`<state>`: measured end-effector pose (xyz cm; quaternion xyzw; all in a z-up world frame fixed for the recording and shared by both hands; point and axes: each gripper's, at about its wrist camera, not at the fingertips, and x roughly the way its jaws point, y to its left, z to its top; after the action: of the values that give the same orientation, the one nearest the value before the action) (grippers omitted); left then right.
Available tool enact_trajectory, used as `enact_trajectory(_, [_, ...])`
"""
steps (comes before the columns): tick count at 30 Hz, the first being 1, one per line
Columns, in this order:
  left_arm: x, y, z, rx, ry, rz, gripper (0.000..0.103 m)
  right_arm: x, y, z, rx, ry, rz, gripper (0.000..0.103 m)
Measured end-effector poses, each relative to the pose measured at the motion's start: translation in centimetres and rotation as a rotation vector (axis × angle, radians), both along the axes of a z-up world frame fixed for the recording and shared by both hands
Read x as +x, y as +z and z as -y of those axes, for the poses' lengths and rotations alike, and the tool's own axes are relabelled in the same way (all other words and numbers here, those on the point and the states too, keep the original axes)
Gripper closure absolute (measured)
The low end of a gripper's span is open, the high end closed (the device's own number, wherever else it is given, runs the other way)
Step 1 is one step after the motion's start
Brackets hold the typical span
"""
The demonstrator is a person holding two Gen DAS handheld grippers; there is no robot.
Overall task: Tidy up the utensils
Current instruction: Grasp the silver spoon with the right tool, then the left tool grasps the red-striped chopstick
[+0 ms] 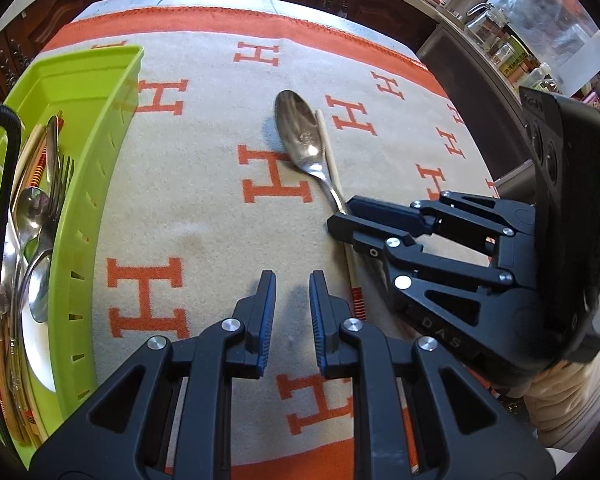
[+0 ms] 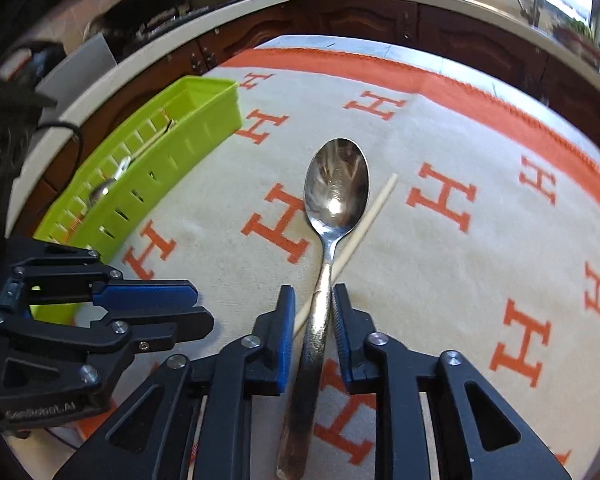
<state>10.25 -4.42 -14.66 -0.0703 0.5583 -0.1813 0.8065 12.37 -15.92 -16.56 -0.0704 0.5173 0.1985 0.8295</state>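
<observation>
A metal spoon (image 2: 336,192) lies on the patterned cloth, crossing a pale chopstick (image 2: 374,208). My right gripper (image 2: 314,308) is open, its jaws on either side of the spoon's handle, not closed on it. In the left wrist view the spoon (image 1: 300,132) and chopstick (image 1: 332,160) lie ahead, with the right gripper (image 1: 340,224) over the handle. My left gripper (image 1: 292,296) is open and empty above the cloth, left of the right one (image 2: 196,308). A green basket (image 1: 96,184) at the left holds several spoons, forks (image 1: 58,184) and chopsticks.
The cloth (image 1: 204,208) is beige with orange H marks and an orange border. A black cable (image 1: 0,200) hangs over the basket. Dark cabinets (image 2: 420,20) and a counter with jars (image 1: 500,40) stand beyond the table.
</observation>
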Motion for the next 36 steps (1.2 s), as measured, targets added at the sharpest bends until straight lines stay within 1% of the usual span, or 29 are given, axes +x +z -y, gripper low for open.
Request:
enact_trajectory(2, [0.1, 0.0, 0.1, -0.001, -0.002, 0.001, 0.089, -0.2, 0.1, 0.4, 0.031, -0.023, -0.011, 0.093])
enact_trajectory(4, [0.1, 0.2, 0.2, 0.0, -0.004, 0.008, 0.089, -0.4, 0.1, 1.3, 0.067, -0.048, -0.007, 0.094])
enact_trajectory(8, [0.4, 0.2, 0.5, -0.008, -0.005, 0.003, 0.089, -1.2, 0.4, 3.2, 0.098, -0.124, 0.001, 0.094])
enact_trajectory(14, [0.6, 0.2, 1.9, -0.047, -0.03, -0.009, 0.089, -2.4, 1.0, 7.1, 0.157, -0.247, 0.021, 0.094])
enact_trajectory(17, [0.7, 0.5, 3.3, -0.07, -0.056, -0.012, 0.089, -3.2, 1.0, 8.9, 0.18, -0.302, 0.032, 0.094])
enact_trajectory(20, [0.7, 0.6, 4.5, -0.094, -0.077, -0.021, 0.088, -4.2, 0.9, 10.4, 0.179, -0.349, 0.052, 0.094])
enact_trajectory(22, [0.8, 0.8, 5.7, -0.1, -0.097, -0.021, 0.087, -4.6, 0.6, 11.2, 0.194, -0.363, 0.048, 0.094])
enact_trajectory(25, [0.6, 0.9, 7.2, -0.106, -0.122, -0.02, 0.086, -4.8, -0.1, 12.4, 0.244, -0.383, 0.01, 0.094])
enact_trajectory(27, [0.5, 1.0, 7.8, -0.106, -0.133, -0.02, 0.086, -4.9, -0.1, 12.8, 0.262, -0.389, 0.01, 0.094])
enact_trajectory(29, [0.4, 1.0, 8.0, -0.104, -0.13, -0.023, 0.086, -5.1, 0.0, 12.8, 0.272, -0.391, 0.015, 0.094])
enact_trajectory(33, [0.6, 0.8, 7.3, -0.108, -0.103, -0.027, 0.086, -5.6, 0.6, 11.9, 0.289, -0.36, 0.018, 0.094])
enact_trajectory(36, [0.9, 0.5, 6.8, -0.119, -0.084, -0.038, 0.086, -5.7, 0.7, 11.1, 0.316, -0.342, 0.001, 0.094])
